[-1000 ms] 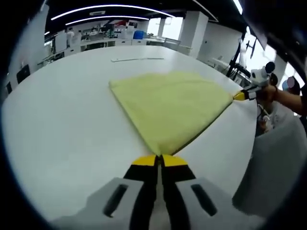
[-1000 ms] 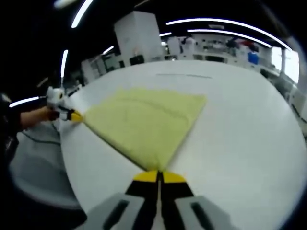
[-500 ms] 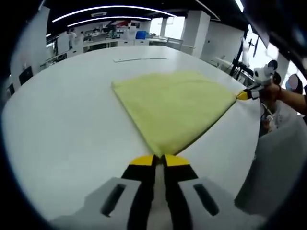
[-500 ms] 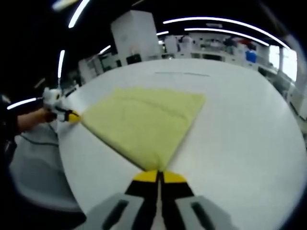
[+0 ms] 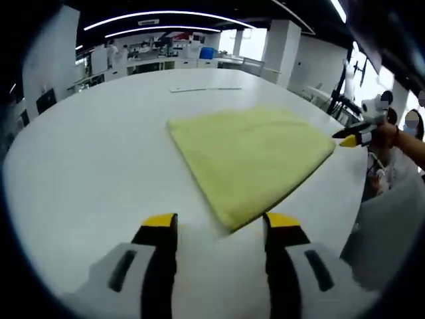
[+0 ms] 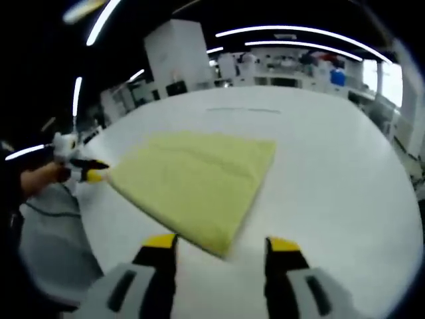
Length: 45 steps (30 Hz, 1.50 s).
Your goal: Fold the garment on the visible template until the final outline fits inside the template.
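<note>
Both left gripper [image 5: 219, 226] and right gripper [image 6: 218, 244] hover, fingers spread wide.

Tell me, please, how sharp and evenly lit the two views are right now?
Left gripper view: yellow cloth fairly sharp, white table bright, window glare upper right, fisheye bending the table edge. Right gripper view: softer, motion-blurred ceiling lights, left side dark; left gripper small and blurry.

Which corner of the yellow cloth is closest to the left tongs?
The pointed corner of the yellow cloth, lying on the white table just ahead of the open left tongs. The other corners lie farther across the table.
</note>
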Each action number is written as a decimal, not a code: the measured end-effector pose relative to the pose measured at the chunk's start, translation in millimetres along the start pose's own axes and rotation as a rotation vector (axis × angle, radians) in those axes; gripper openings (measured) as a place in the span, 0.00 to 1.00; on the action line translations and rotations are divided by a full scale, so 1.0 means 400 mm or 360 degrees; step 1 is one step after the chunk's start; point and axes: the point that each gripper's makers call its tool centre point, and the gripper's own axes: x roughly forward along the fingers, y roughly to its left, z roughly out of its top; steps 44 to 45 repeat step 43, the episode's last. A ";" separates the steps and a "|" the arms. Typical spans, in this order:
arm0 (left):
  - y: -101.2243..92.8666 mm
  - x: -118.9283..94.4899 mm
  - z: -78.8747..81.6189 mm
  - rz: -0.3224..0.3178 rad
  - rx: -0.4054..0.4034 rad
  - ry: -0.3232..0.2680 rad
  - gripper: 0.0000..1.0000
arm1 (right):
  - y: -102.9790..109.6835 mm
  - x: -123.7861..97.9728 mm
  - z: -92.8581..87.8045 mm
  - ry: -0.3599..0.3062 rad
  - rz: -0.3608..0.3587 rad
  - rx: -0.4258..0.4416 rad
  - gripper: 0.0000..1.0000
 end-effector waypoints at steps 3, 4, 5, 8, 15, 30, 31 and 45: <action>0.000 -0.007 0.014 0.0013 0.0035 -0.0030 0.71 | 0.015 -0.019 0.022 -0.0020 -0.0012 -0.0003 0.71; -0.002 -0.014 0.018 0.0013 0.0033 -0.0034 0.73 | 0.020 -0.025 0.027 -0.0019 -0.0012 0.0004 0.75; -0.005 -0.020 0.023 0.0012 0.0025 -0.0042 0.74 | 0.024 -0.032 0.031 -0.0019 -0.0011 0.0012 0.78; -0.024 -0.048 0.042 0.0003 0.0013 -0.0054 0.79 | 0.038 -0.056 0.050 -0.0036 -0.0007 0.0004 0.85; -0.021 -0.080 0.078 0.0030 -0.0015 -0.0116 0.90 | 0.056 -0.100 0.071 -0.0045 -0.0007 -0.0002 0.95; -0.018 -0.151 0.087 0.0030 -0.0073 -0.0143 0.99 | 0.084 -0.157 0.095 -0.0040 -0.0020 -0.0080 0.99; -0.018 -0.152 0.086 0.0033 -0.0078 -0.0142 0.99 | 0.084 -0.159 0.097 -0.0044 -0.0025 -0.0081 0.99; -0.032 -0.161 0.059 0.0034 -0.0104 -0.0120 0.99 | 0.072 -0.170 0.098 -0.0039 -0.0076 -0.0076 0.99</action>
